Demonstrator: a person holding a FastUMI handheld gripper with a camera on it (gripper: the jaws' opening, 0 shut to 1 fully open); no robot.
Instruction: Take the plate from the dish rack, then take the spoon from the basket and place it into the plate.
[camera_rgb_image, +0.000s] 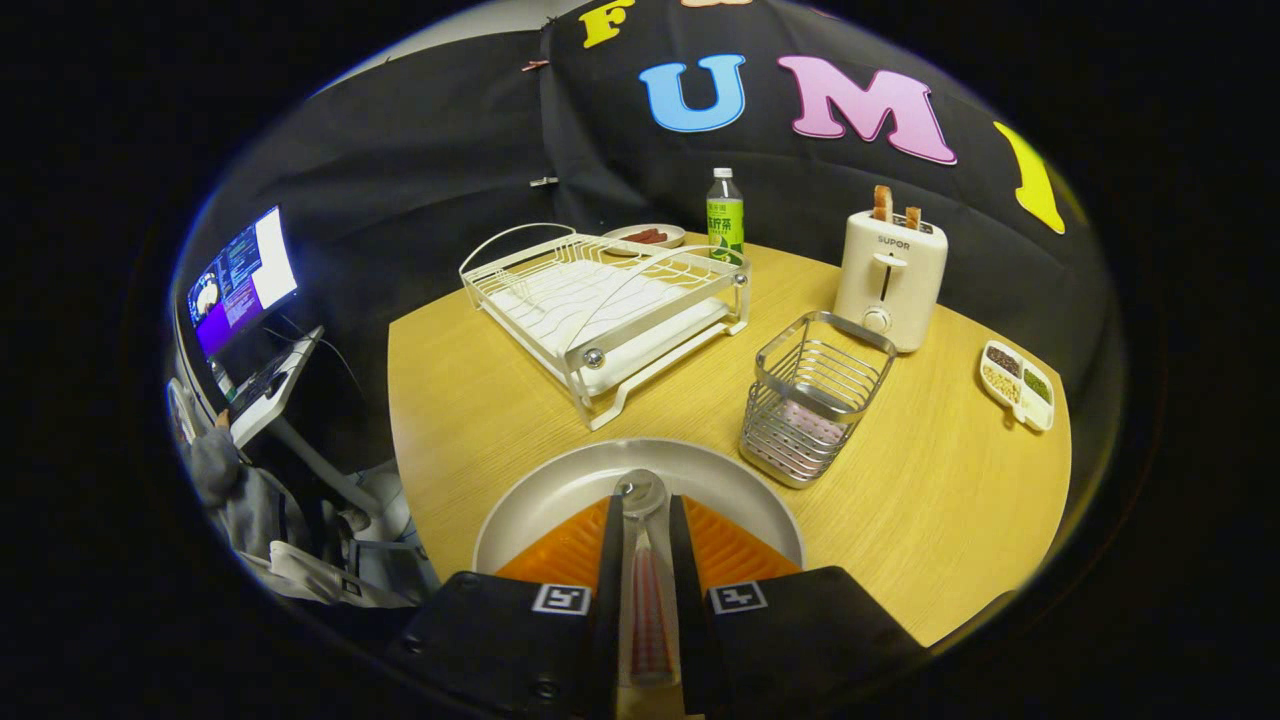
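Observation:
A grey round plate (560, 485) lies on the wooden table just ahead of my fingers. My gripper (640, 520) is shut on the spoon (640, 492), both fingers pressing its handle. The spoon's metal bowl pokes out past the fingertips, over the plate's middle; whether it touches the plate I cannot tell. The wire basket (815, 395) stands to the right beyond the plate. The white dish rack (605, 300) sits farther back, left of the basket, with no dishes in it.
A white toaster (892, 275) with bread slices stands behind the basket. A green-labelled bottle (726, 222) and a small dish of food (645, 236) are behind the rack. A divided snack tray (1016, 384) lies at the far right. A desk with a monitor (243, 280) is off the table's left.

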